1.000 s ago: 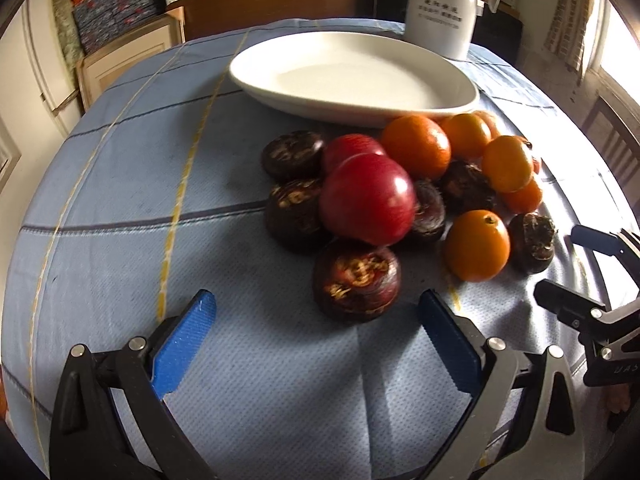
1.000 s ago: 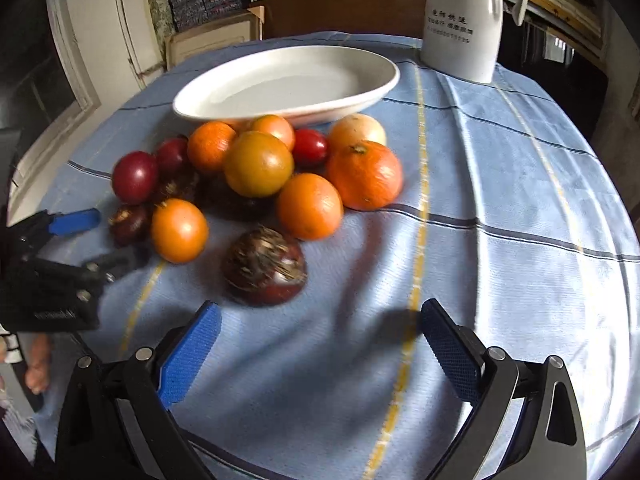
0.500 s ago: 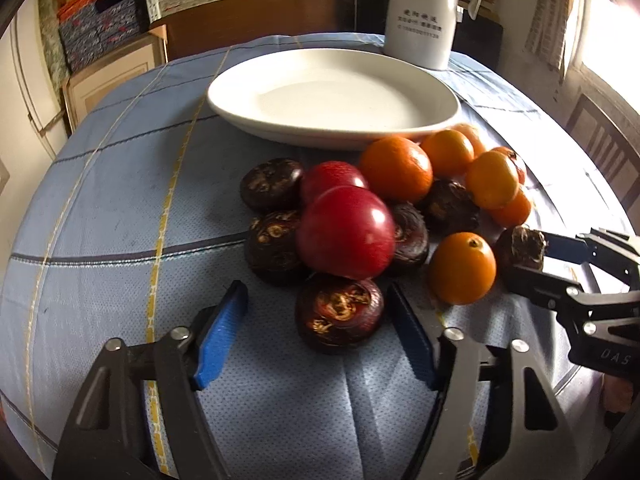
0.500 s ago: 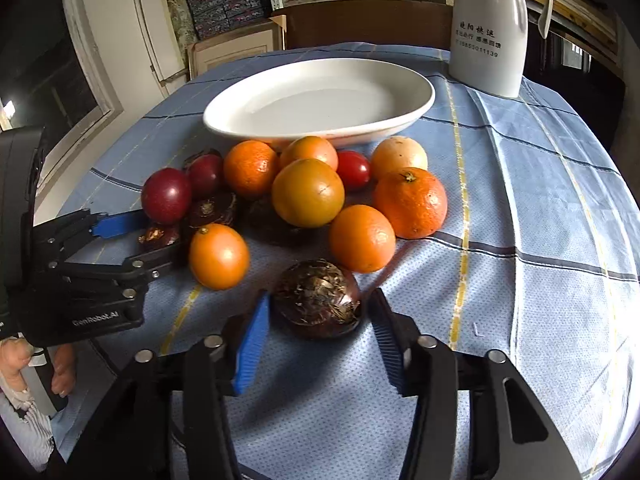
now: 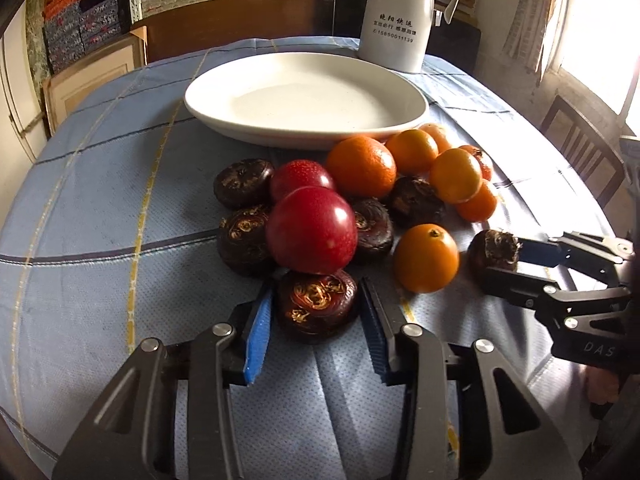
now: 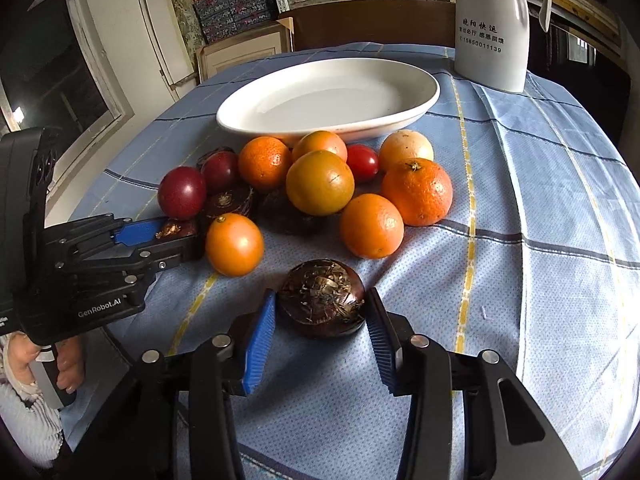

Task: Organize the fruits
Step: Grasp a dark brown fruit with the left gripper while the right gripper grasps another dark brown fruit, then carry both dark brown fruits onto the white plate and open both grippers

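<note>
The left gripper (image 5: 316, 312) has just been closing, and its blue pads now pinch a dark chestnut (image 5: 318, 306) at the near edge of the fruit pile, right under a red plum (image 5: 312, 230). The right gripper (image 6: 320, 320) has likewise been closing on another chestnut (image 6: 322, 298), set apart from the oranges (image 6: 372, 226); its pads seem to touch both sides (the contact is hard to judge). The white plate (image 5: 208, 106) sits behind the pile on the blue cloth (image 5: 88, 200), beside a jug (image 5: 394, 16).
</note>
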`<state>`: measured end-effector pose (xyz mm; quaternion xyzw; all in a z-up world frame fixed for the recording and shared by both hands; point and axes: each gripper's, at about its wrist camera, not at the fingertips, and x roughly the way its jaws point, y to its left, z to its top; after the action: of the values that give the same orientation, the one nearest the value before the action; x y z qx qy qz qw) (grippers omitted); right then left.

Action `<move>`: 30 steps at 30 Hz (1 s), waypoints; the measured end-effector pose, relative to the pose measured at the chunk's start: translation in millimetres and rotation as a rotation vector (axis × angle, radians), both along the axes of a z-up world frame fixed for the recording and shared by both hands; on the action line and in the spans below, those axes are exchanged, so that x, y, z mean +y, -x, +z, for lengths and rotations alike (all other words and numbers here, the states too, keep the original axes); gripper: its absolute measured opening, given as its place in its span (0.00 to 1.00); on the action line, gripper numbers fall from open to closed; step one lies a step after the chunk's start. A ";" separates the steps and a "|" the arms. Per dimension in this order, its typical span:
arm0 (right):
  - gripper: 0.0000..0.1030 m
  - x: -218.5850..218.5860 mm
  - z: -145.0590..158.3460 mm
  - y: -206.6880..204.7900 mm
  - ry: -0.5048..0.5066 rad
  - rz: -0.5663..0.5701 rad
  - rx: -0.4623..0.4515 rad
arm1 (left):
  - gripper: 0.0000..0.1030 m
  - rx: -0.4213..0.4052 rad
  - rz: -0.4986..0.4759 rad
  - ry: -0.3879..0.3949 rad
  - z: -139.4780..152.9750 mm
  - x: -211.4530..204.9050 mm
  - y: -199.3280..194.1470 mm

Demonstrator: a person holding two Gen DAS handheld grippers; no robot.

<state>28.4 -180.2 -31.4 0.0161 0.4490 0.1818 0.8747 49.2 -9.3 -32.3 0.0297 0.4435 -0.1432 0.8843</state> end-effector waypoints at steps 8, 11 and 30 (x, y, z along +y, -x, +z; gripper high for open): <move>0.44 -15.3 3.3 3.3 -0.072 -0.039 -0.021 | 0.39 -0.008 0.002 0.037 4.4 7.9 10.7; 0.44 -22.4 5.6 3.6 -0.106 -0.061 -0.034 | 0.39 -0.028 -0.004 0.049 10.1 10.6 22.0; 0.44 1.5 73.3 -101.6 -0.160 -0.085 -0.075 | 0.39 -0.120 0.085 0.029 73.3 6.2 -99.5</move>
<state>130.0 -178.7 42.0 0.0984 0.3986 0.1802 0.8938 148.7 -3.1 41.0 0.0065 0.3885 -0.1100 0.9148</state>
